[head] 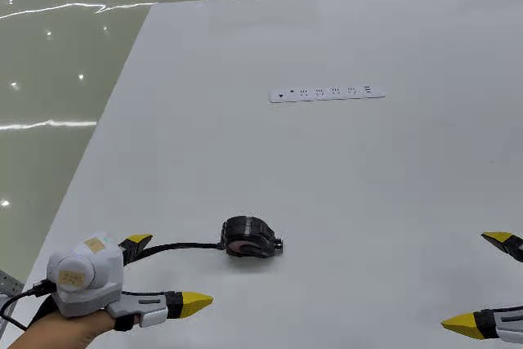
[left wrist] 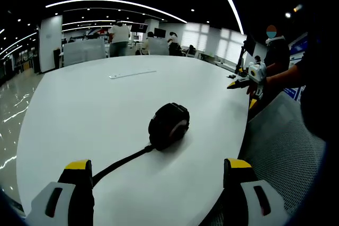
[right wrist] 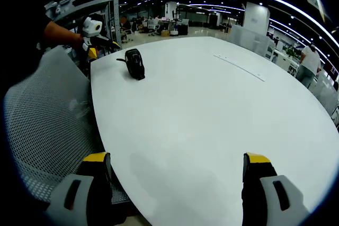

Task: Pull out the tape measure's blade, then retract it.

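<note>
Left gripper point(head: 167, 271) sits at the lower left of the head view, held by a hand point(head: 57, 331) in the bottom corner. Its yellow-tipped jaws are spread wide and empty, pointing right at the tape measure point(head: 251, 238). That black tape measure lies on the white table point(head: 327, 185) at lower centre, just past the jaw tips, and its black strap point(head: 176, 247) trails left toward the upper jaw. The right gripper point(head: 478, 281) enters at the lower right edge, jaws also apart and holding nothing, well apart from the tape measure. A white power strip point(head: 327, 93) lies at upper centre. The left gripper view adds a grey mesh chair back point(left wrist: 280, 141) at right and people point(left wrist: 121, 33) standing at upper left.
</note>
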Demonstrator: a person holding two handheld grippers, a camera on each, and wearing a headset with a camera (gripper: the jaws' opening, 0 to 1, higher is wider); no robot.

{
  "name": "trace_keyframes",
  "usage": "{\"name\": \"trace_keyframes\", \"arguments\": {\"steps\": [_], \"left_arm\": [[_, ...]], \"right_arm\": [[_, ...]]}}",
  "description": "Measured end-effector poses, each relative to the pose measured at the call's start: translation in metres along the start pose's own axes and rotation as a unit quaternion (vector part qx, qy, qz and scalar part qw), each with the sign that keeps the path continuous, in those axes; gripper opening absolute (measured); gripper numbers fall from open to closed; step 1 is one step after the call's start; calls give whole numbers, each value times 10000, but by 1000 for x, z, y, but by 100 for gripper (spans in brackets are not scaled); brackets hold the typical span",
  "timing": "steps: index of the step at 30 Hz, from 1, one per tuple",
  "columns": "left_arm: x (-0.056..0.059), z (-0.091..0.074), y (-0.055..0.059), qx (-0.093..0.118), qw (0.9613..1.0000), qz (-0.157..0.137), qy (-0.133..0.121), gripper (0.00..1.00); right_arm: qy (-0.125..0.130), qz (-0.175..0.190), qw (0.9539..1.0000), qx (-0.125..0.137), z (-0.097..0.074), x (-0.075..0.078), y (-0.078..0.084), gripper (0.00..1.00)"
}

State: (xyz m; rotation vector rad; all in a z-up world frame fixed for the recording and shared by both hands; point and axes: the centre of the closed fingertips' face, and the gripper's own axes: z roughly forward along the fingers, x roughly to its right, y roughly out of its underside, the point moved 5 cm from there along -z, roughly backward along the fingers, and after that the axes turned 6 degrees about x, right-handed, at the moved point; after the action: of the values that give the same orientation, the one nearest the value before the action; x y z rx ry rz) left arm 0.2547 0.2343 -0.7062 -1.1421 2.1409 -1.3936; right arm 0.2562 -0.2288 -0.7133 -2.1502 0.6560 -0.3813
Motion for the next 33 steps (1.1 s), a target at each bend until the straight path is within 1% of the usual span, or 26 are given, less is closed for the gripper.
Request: {"name": "trace_keyframes", "arguments": {"steps": [4, 12, 17, 24, 29, 31, 33], "left_arm": [[0, 0, 0, -18, 10000, 43, -6, 100], [-1, 0, -2, 0, 10000, -13, 25, 100], [-3, -1, -7, 95, 9997, -211, 74, 100], [-5, 0, -9, 43, 9999, -48, 78, 100], [-6, 2, -12, -9, 9997, 36, 221, 100], [-5, 3, -13, -12, 9995, 146, 292, 100], [-4, 4, -14, -59, 9992, 179, 340, 100]], "right_arm": [[25, 25, 10000, -38, 0, 1, 1, 100], [20, 42, 10000, -23, 1, 1, -2, 100], [11, 13, 10000, 0, 2, 2, -5, 100], [-39, -47, 10000, 13, 6, 2, -11, 100], [-82, -89, 9999, 39, 9, 1, -16, 100], [-103, -107, 9999, 44, 10, 0, -18, 100], [-112, -117, 9999, 51, 11, 0, -19, 100]]}}
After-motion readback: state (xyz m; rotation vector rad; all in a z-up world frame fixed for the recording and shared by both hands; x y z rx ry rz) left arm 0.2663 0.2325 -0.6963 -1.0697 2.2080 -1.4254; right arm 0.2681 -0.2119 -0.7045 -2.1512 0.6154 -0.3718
